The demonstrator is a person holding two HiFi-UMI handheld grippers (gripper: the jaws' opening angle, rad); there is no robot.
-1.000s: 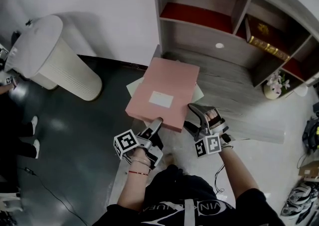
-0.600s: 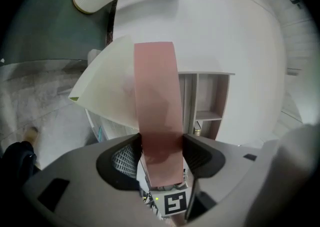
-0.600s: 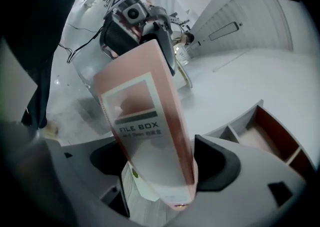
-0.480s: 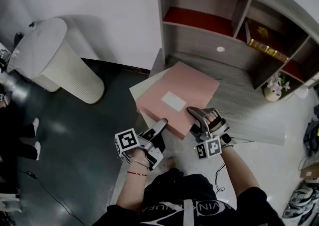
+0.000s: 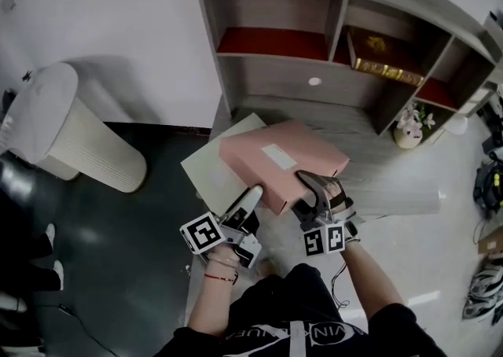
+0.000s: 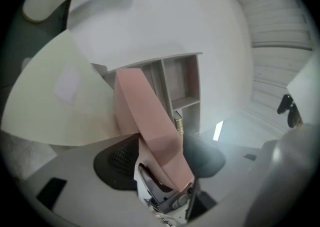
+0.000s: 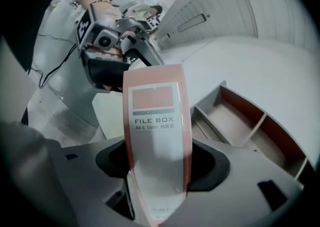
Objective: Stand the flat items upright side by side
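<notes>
A pink file box (image 5: 283, 160) is lifted at a tilt above the grey wooden desk (image 5: 393, 194), in front of the shelf unit (image 5: 271, 72). My left gripper (image 5: 253, 195) is shut on its near left corner. My right gripper (image 5: 312, 187) holds its labelled spine (image 7: 156, 136), and its jaws are closing with the spine between the pads. In the left gripper view the pink box (image 6: 150, 121) runs up from between the pads. A pale cream file box (image 5: 214, 168) lies flat under it, partly over the desk's left edge.
The shelf unit holds a dark and gold box (image 5: 383, 55) in a right compartment. A small vase of flowers (image 5: 409, 129) stands at the desk's right. A white ribbed cylinder (image 5: 71, 139) stands on the dark floor to the left.
The pink box has been raised off the cream box and turned clockwise, its right side swinging toward the shelf. Both grippers stayed on its near edge, and more of the cream box shows.
</notes>
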